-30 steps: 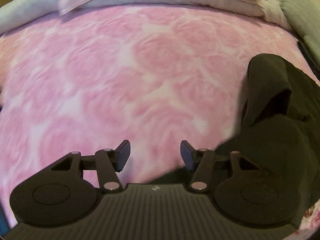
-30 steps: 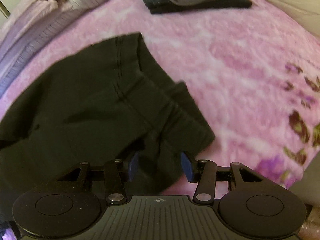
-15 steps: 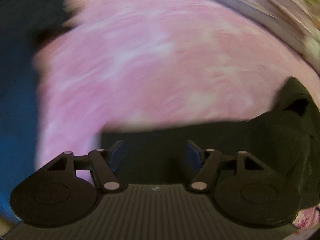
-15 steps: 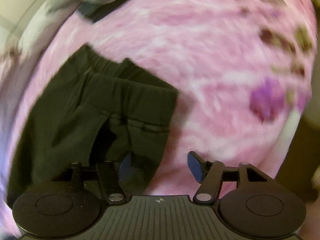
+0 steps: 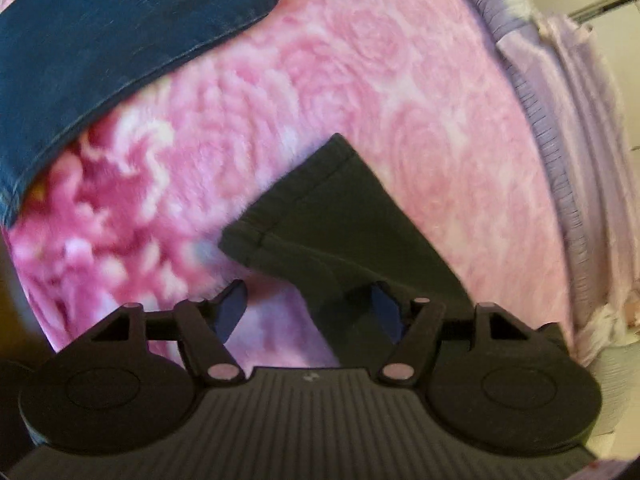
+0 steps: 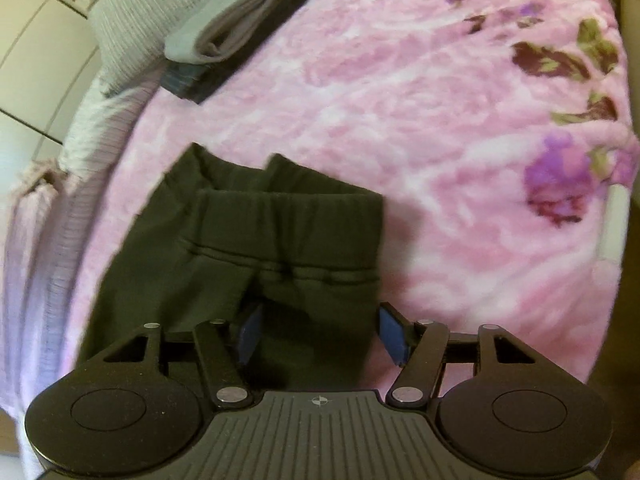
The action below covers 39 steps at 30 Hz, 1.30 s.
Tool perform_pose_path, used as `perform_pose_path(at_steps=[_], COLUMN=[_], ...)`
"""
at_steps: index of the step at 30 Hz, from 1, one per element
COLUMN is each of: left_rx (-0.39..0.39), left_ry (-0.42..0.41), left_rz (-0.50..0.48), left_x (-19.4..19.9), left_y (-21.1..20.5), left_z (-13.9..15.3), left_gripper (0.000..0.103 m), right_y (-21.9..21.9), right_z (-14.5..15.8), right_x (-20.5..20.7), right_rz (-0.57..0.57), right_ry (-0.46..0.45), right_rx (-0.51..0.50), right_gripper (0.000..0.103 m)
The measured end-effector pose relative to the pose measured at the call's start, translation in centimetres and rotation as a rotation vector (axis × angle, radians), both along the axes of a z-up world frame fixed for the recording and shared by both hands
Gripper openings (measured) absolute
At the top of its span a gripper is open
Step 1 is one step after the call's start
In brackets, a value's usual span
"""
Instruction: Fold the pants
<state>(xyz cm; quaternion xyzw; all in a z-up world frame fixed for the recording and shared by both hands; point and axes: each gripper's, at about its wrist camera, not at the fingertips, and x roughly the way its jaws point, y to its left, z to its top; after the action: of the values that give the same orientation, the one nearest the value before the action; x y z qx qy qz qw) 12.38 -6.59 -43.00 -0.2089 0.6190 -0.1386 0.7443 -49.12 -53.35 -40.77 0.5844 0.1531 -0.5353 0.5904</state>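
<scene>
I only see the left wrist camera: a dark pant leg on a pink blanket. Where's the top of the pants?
Observer: The right wrist view shows it. The pants end in a waistband that lies on the blanket.
Operator: Is the other gripper grabbing it?
Observer: No. The right gripper hangs over the cloth just below the waistband, and its fingers are apart, not pinching anything.
Operator: Is anything else over there?
Observer: Yes, a stack of folded clothes sits at the blanket's far edge, apart from the pants.
</scene>
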Motion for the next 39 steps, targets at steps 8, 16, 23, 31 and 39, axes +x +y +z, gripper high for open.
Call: perform_pose_path(at_steps=[8,16,23,31,39], left_rx=[0.092,0.195,0.365,0.127,0.198], left_ry=[-0.059,-0.177,-0.194,-0.407,-0.412], left_rz=[-0.095,-0.311,-0.539,-0.994,-1.305], left_x=[1.9,-3.5,-3.6,-7.7,-10.2], left_y=[-2.6,2.4,-2.3,-18.6,-24.8], left_z=[-0.2,7.6,7.1,5.9,-1.5], left_gripper=[0.013,0.014,0.026,0.082,0.031], right_y=[-1.8,-4.7,-4.8,-3.1,-2.2], right_z=[-2.2,3.9,2.2,1.4,0.9], right_x=[1.3,-3.1,-2.6,-1.5,-1.4], right_rz=[0.031,0.146,0.203,0.212,0.189], right_ry=[0.001,0.097,0.229,0.243,0.22], right_rx=[0.086,-0.01,0.105,0.123,0.16], right_gripper=[0.004,0.003,0.013,0.034,0.034])
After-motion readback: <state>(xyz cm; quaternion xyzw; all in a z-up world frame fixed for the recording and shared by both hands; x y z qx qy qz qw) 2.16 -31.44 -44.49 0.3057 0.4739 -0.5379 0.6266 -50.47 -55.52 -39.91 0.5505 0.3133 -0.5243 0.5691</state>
